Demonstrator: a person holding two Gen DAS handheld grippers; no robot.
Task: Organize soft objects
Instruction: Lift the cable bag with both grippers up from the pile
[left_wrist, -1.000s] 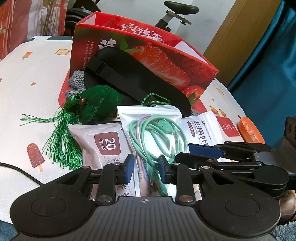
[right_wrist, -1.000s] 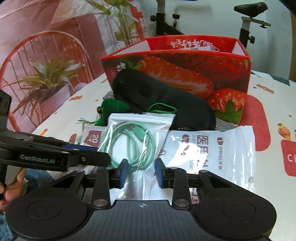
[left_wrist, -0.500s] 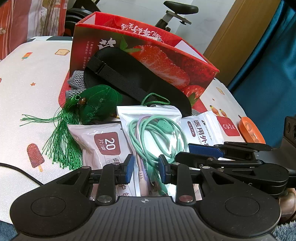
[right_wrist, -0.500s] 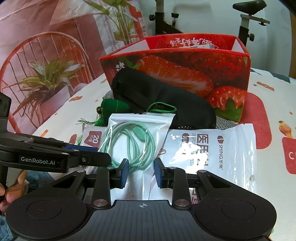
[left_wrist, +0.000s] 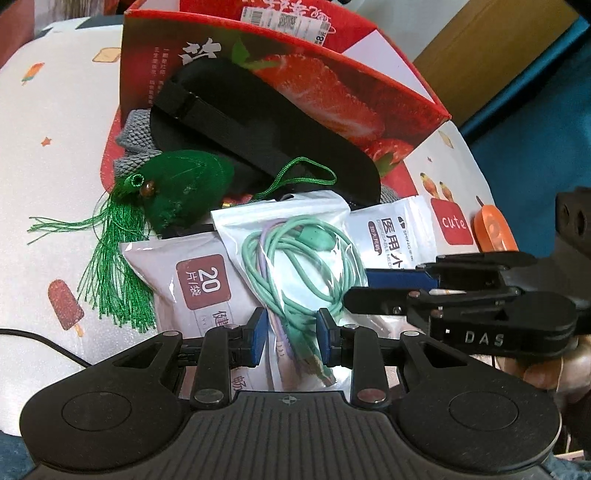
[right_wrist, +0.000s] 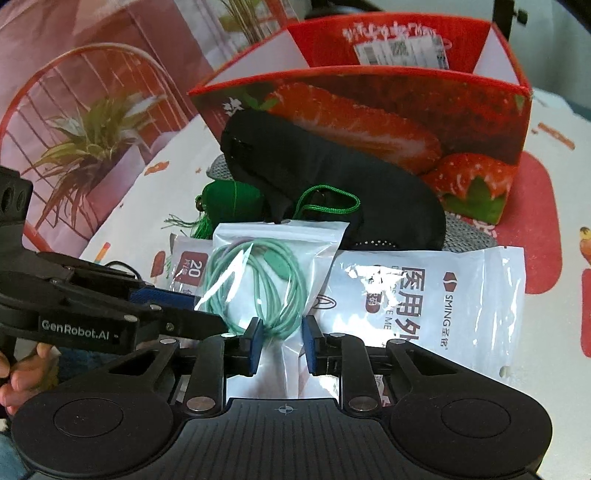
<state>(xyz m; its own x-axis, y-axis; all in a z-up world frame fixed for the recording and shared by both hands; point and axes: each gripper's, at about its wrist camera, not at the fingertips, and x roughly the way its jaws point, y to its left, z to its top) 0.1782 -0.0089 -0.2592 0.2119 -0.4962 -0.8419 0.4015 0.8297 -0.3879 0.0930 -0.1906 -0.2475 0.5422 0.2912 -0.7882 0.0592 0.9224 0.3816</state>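
Note:
A pile lies in front of a red strawberry box (left_wrist: 332, 81) (right_wrist: 406, 110): a black eye mask (left_wrist: 258, 122) (right_wrist: 332, 177), a green tasselled sachet (left_wrist: 177, 188) (right_wrist: 229, 199), a clear bag of mint cable (left_wrist: 299, 254) (right_wrist: 258, 280), a white "20" pack (left_wrist: 192, 280) and a white mask pack (right_wrist: 436, 295) (left_wrist: 391, 236). My left gripper (left_wrist: 291, 339) and right gripper (right_wrist: 282, 343) are open, both over the near end of the cable bag. Each gripper shows from the side in the other's view.
A grey knitted cloth (left_wrist: 133, 140) (right_wrist: 469, 236) lies under the eye mask. An orange object (left_wrist: 495, 229) sits at the table's right edge. A black cord (left_wrist: 37, 336) runs at the near left. The tablecloth (left_wrist: 55, 147) carries printed pictures.
Both grippers have risen and tilted down toward the pile, so the inside of the box shows. Their jaws stay open at the same width. The objects have not moved.

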